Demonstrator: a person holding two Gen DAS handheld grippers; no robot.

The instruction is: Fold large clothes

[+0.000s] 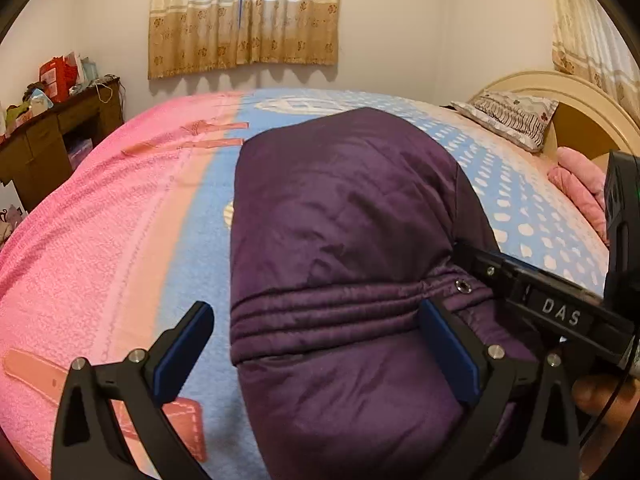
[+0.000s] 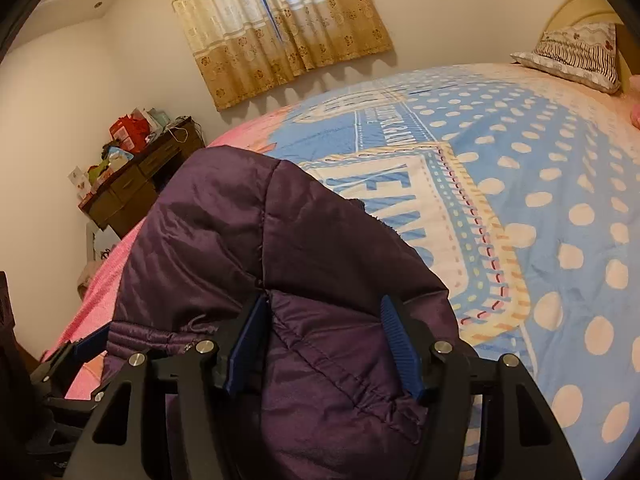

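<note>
A dark purple padded jacket (image 1: 340,220) lies folded into a thick bundle on the bed; it also shows in the right wrist view (image 2: 248,240). My left gripper (image 1: 316,356) is open, its blue-padded fingers (image 1: 184,352) spread to either side of the bundle's near end by the gathered hem. My right gripper (image 2: 324,348) is open too, with its fingers astride the jacket's near right corner. The right gripper's body (image 1: 560,304) shows at the right of the left wrist view, against the jacket's side.
The bed carries a pink and blue dotted blanket (image 2: 540,200). A patterned pillow (image 1: 508,118) leans on the cream headboard (image 1: 580,100). A folded pink cloth (image 1: 580,184) lies by it. A cluttered brown desk (image 1: 52,136) stands left of the bed. Curtains (image 1: 244,16) hang behind.
</note>
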